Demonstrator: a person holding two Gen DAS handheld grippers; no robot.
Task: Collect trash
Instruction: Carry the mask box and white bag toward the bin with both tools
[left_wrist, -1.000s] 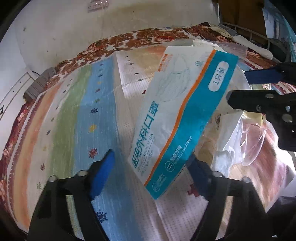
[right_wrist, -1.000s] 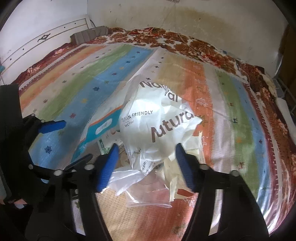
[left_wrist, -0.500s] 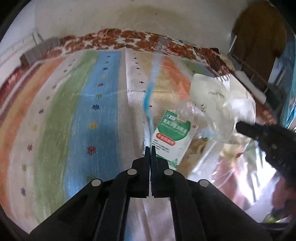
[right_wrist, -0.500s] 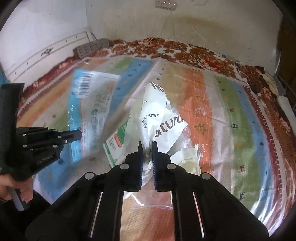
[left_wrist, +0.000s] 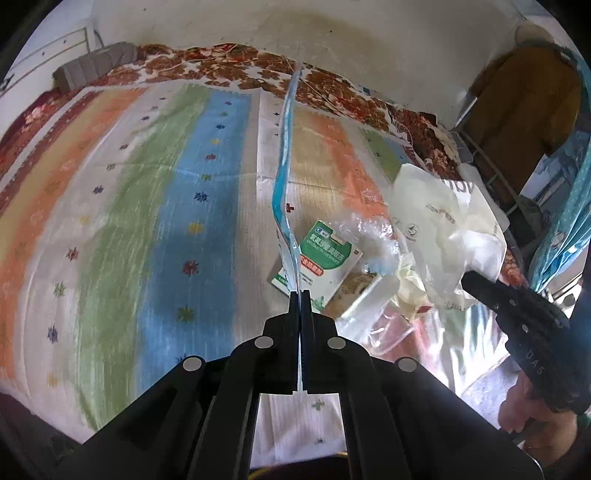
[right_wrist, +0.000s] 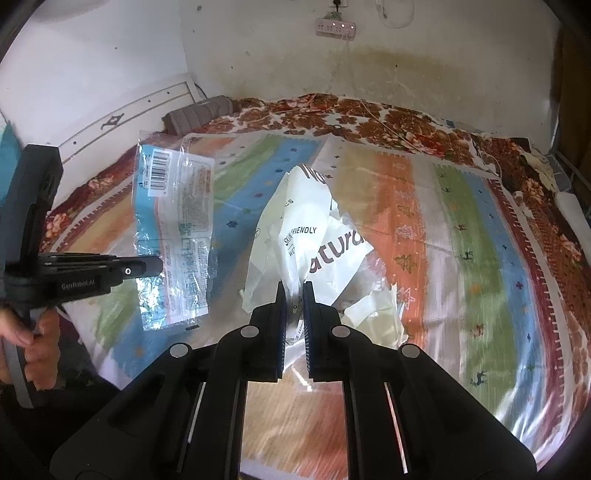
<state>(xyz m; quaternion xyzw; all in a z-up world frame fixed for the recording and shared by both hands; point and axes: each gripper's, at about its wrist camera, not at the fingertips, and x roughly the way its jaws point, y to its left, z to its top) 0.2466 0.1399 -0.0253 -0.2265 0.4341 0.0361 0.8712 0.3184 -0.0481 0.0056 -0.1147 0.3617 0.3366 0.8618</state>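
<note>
My left gripper (left_wrist: 300, 295) is shut on a flat blue and clear mask packet (left_wrist: 283, 173), seen edge-on in the left wrist view and flat-on in the right wrist view (right_wrist: 177, 236), held above the bed. My right gripper (right_wrist: 294, 291) is shut on a crumpled white wet-wipe bag (right_wrist: 295, 229), also seen in the left wrist view (left_wrist: 443, 229), lifted off the bed. A green and white box (left_wrist: 319, 260), a tan packet (left_wrist: 356, 291) and clear plastic film (left_wrist: 373, 236) lie on the striped bed cover (left_wrist: 147, 221).
The bed fills both views, with a floral border (right_wrist: 369, 114) at the far edge and a grey folded cloth (right_wrist: 195, 114) by the white headboard (right_wrist: 122, 118). A power strip (right_wrist: 335, 26) hangs on the wall. A metal rack (left_wrist: 491, 158) and brown garment (left_wrist: 532, 110) stand at the right.
Both grippers, open a second ago around the packet and the bag, have closed on them and lifted them. The box and film beneath came into view.
</note>
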